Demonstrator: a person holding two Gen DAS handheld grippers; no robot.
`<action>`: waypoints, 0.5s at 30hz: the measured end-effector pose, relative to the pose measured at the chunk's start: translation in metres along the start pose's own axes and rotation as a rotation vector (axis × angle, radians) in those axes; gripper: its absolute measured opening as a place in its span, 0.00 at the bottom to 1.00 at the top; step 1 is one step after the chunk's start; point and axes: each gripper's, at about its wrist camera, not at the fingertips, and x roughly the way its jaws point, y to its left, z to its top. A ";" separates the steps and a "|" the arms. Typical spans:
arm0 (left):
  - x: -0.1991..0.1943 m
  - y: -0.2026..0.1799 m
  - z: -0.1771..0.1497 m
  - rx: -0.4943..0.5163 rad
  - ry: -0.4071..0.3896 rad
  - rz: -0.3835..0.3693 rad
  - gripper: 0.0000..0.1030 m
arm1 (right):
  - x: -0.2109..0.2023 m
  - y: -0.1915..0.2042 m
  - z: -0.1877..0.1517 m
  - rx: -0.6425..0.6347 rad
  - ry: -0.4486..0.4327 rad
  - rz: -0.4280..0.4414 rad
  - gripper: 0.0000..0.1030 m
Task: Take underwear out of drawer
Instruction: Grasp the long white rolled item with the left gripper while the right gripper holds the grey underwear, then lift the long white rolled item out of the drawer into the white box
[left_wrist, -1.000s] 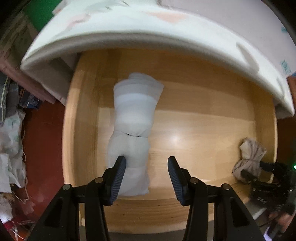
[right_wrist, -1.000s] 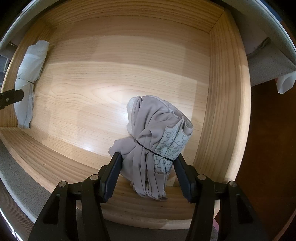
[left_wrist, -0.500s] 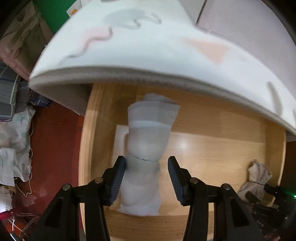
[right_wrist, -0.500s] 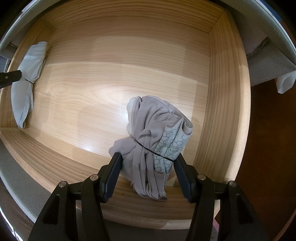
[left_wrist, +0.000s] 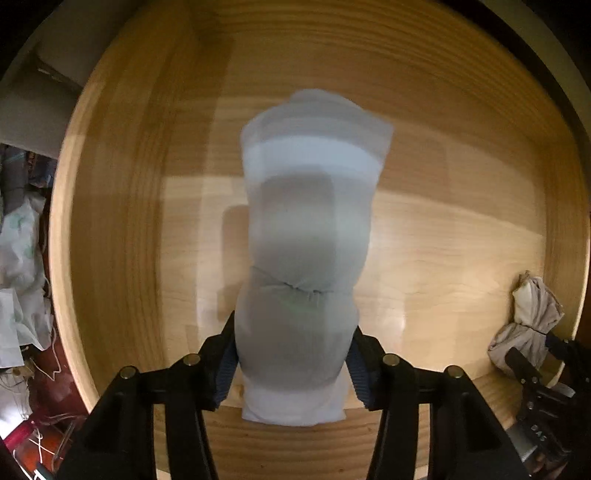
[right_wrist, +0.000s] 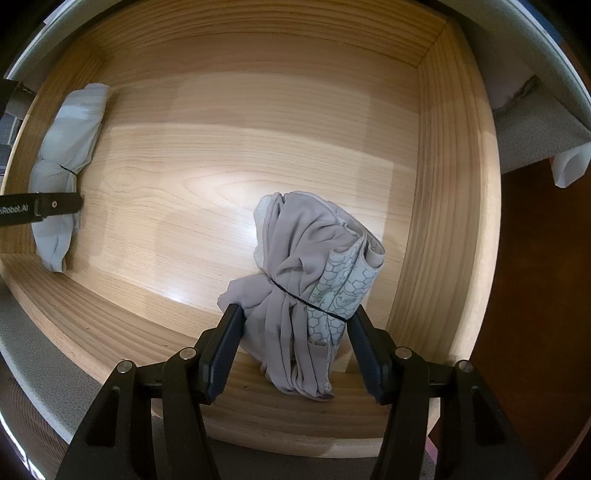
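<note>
**Two bundles straddled, neither gripped yet**

The left gripper (left_wrist: 291, 354) stands over the white bundle (left_wrist: 306, 258) near the left wall of the drawer (left_wrist: 110, 221), its jaws flanking the lower half, seemingly just touching the cloth; I cannot tell whether they press. The right gripper (right_wrist: 295, 350) straddles the grey bundle (right_wrist: 314, 291) by the right wall, with a visible gap on both sides, so it is open. To do this well, close each below the black tie, squeeze firmly, then lift straight up clear of the front wall.
</note>
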 end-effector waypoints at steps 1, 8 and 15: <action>0.000 0.000 0.001 -0.003 0.002 -0.006 0.44 | 0.000 0.000 0.000 0.000 0.000 0.000 0.53; -0.014 0.001 -0.006 -0.013 -0.032 -0.003 0.38 | 0.001 0.000 0.001 -0.003 0.002 -0.003 0.53; -0.041 0.008 -0.029 -0.020 -0.090 0.006 0.38 | 0.000 0.001 0.003 0.000 0.005 -0.006 0.54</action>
